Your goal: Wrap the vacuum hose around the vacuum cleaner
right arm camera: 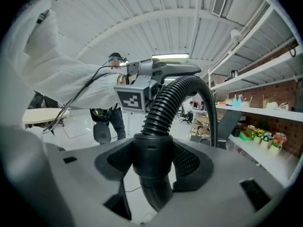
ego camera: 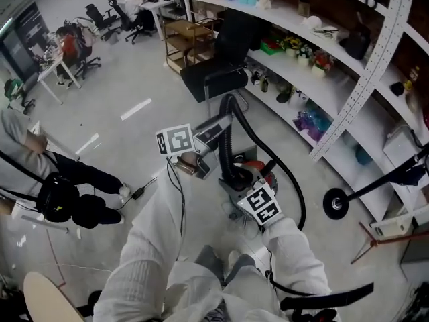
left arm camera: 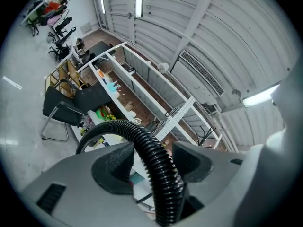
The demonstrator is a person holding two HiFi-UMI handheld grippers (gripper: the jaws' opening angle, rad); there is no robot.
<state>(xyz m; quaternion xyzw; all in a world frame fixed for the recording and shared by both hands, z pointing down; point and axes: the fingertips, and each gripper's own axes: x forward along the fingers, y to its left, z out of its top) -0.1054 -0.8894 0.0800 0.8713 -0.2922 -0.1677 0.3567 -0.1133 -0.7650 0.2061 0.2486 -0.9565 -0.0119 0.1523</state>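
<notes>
The pale grey floor (ego camera: 134, 79) is being viewed from above, and the vacuum cleaner (ego camera: 255, 168) is being carried on it near the middle. Behind it a black chair (ego camera: 214, 72) is being kept close to the floor's right edge, with a wooden frame (ego camera: 179, 42) farther back. White tape strips (ego camera: 135, 109) are being shown on the bare stretch to the left (one long, one shorter). A round black stand base (ego camera: 335, 203) is being supported near the right edge. Along that edge a long white shelf (ego camera: 338, 96) is being loaded with small flower pots (ego camera: 305, 51) and a green item (ego camera: 271, 45). Office chairs (ego camera: 100, 15) are being parked toward the far left corner.
</notes>
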